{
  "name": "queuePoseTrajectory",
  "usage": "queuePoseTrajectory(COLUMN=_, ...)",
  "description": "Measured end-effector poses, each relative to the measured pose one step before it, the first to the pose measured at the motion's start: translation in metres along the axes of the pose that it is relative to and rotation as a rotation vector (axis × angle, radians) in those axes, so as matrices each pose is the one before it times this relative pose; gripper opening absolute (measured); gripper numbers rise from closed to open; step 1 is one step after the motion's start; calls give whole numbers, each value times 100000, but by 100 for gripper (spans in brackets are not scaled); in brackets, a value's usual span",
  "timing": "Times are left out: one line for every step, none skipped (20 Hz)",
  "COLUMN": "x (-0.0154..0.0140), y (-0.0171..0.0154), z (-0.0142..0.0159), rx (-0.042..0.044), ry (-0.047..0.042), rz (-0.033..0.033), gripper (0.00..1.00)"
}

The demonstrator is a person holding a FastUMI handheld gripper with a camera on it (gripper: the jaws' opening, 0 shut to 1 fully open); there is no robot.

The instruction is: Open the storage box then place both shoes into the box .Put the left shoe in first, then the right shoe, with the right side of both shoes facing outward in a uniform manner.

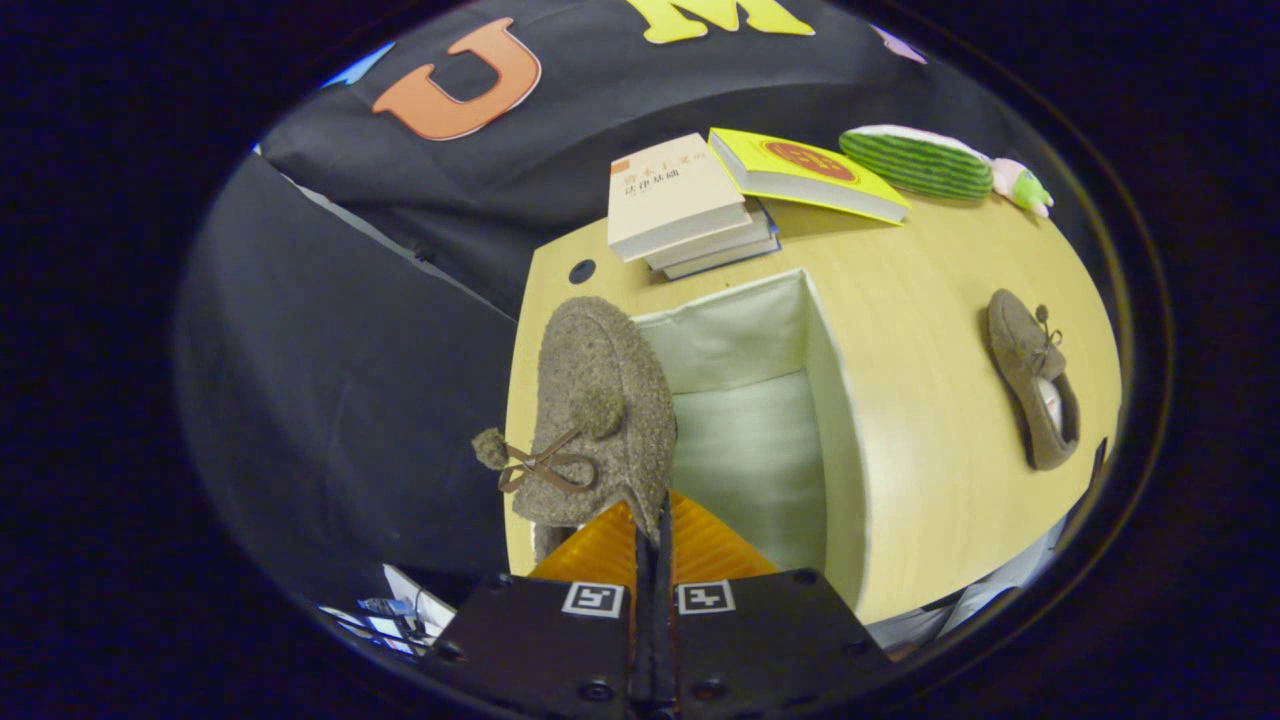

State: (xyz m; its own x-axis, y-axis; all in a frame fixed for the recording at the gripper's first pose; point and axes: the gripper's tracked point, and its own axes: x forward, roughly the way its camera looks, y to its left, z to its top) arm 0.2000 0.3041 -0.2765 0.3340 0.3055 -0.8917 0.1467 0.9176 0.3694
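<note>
My gripper (652,528) is shut on the heel rim of a brown woolly shoe (598,400) with a bow and pompoms. The shoe hangs toe-forward over the left wall of the open white fabric storage box (838,420). Inside, the box shows a pale bare floor just ahead of my fingers. A second brown shoe (1032,378) lies on the wooden table to the right of the box, well apart from it.
The wooden table (940,300) carries a stack of books (680,200) and a yellow book (805,172) beyond the box, with a green striped plush toy (925,162) at the far right. A small round hole (582,271) sits near the table's left edge.
</note>
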Motion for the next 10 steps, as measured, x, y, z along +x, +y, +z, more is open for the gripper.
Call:
queuePoseTrajectory(x=702, y=-151, z=-480, rx=-333, ry=679, rz=-743, gripper=6)
queuePoseTrajectory(x=675, y=-78, z=-277, rx=-767, ry=532, rz=-605, gripper=6)
queuePoseTrajectory(x=470, y=-121, z=-167, rx=-1380, ry=672, rz=-698, gripper=7)
queuePoseTrajectory(x=-440, y=313, z=82, rx=-1158, ry=-197, rz=992, gripper=8)
queuePoseTrajectory(x=34, y=95, z=132, rx=-2018, ry=-73, rz=392, gripper=12)
queuePoseTrajectory(x=-97, y=-67, z=53, rx=-2398, ry=-157, rz=604, gripper=15)
queuePoseTrajectory(x=-353, y=-16, z=11, rx=-2427, ry=-219, rz=-203, gripper=17)
queuePoseTrajectory(x=-435, y=-401, z=1, rx=-5995, ry=842, rz=-870, gripper=21)
queuePoseTrajectory(x=-399, y=-315, z=298, rx=-6667, ry=-791, rz=-974, gripper=40)
queuePoseTrajectory(x=-582, y=-774, z=-696, rx=-6638, ry=70, rz=-2705, gripper=61)
